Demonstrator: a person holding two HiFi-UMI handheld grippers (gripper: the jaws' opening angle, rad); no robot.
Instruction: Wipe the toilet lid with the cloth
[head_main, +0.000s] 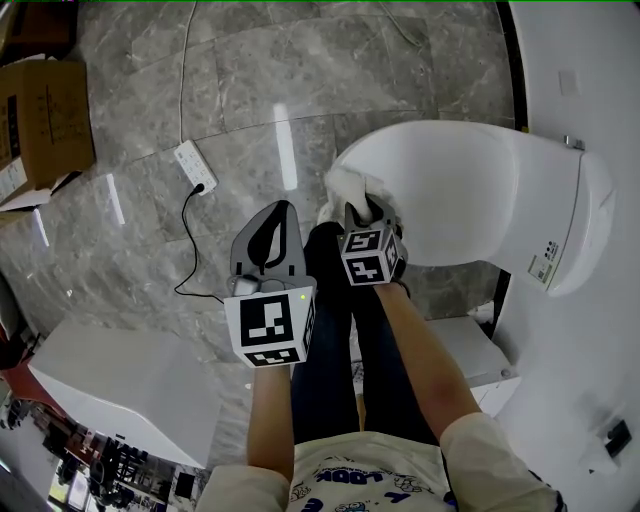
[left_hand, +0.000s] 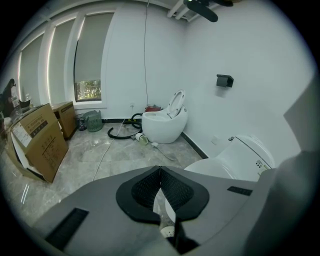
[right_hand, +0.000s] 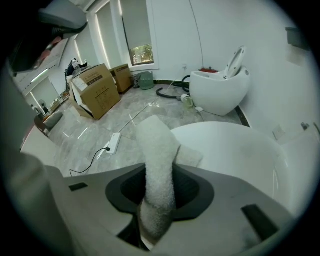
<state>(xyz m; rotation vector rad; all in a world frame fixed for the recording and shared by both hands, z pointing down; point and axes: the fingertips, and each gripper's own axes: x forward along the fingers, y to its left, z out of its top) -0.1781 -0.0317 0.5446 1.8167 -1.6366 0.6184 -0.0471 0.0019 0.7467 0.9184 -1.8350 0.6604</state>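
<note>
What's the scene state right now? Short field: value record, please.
left gripper: shut, empty, clear of the lid
right gripper: shut on cloth
cloth: white, lying on the lid's front edge
toilet lid: closed
floor: power strip with cable, cardboard box
</note>
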